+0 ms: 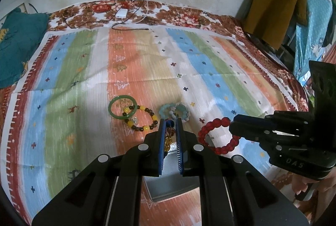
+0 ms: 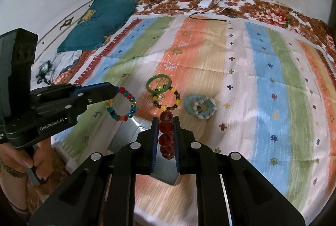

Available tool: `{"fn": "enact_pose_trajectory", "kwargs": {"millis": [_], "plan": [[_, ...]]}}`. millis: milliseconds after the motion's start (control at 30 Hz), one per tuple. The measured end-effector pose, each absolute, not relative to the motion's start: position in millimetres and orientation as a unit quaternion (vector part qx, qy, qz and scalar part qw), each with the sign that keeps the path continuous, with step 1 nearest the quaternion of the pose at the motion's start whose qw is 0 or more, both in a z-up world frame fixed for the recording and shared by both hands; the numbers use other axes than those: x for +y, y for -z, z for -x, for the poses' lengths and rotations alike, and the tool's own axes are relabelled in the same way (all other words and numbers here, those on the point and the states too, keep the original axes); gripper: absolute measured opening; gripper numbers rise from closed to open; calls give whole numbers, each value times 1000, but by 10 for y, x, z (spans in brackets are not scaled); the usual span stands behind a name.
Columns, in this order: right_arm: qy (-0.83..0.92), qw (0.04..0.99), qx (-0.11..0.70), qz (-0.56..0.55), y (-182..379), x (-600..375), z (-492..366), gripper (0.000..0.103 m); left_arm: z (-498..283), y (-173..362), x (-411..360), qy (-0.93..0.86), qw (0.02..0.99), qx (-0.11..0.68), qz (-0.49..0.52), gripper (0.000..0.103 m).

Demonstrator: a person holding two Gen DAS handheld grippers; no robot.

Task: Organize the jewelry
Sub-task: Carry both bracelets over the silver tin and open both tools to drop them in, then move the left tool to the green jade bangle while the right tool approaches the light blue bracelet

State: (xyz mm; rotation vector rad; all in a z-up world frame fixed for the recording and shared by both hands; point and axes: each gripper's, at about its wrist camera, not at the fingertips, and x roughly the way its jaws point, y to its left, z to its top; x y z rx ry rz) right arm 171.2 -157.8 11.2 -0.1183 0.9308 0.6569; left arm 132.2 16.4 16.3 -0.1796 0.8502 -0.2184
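My left gripper (image 1: 170,124) is shut on a multicoloured bead bracelet (image 2: 121,105), held above a grey metal tray (image 1: 170,186). My right gripper (image 2: 166,121) is shut on a red bead bracelet (image 1: 218,135), also above the tray (image 2: 134,133). On the striped cloth lie a green bangle (image 1: 122,108), a yellow-and-brown bead bracelet (image 1: 142,118) overlapping it, and pale turquoise bracelets (image 1: 174,111). They also show in the right wrist view: bangle (image 2: 159,84), yellow-brown bracelet (image 2: 168,100), turquoise ones (image 2: 199,108).
The striped cloth (image 1: 210,70) covers a floral bedspread (image 1: 184,13). A white charger (image 1: 121,12) and cables lie at the far edge by the wall. A teal pillow (image 1: 19,45) is at the left; clothes (image 1: 275,7) hang at the right.
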Motion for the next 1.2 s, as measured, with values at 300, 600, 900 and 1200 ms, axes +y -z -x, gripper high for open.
{"fn": "enact_pose_trajectory", "kwargs": {"millis": [300, 600, 900, 1200], "plan": [[-312, 839, 441, 62, -107, -1591, -1622, 14, -1221, -91, 125, 103, 897, 419, 95, 9], [-321, 828, 454, 67, -56, -1566, -1605, 15, -1246, -4, 103, 102, 887, 439, 103, 9], [-281, 843, 455, 59, -36, -1669, -1724, 41, -1295, 3, 343, 57, 892, 432, 121, 46], [-257, 846, 466, 38, 26, -1744, -1920, 62, -1458, 97, 560, 13, 886, 446, 127, 74]]}}
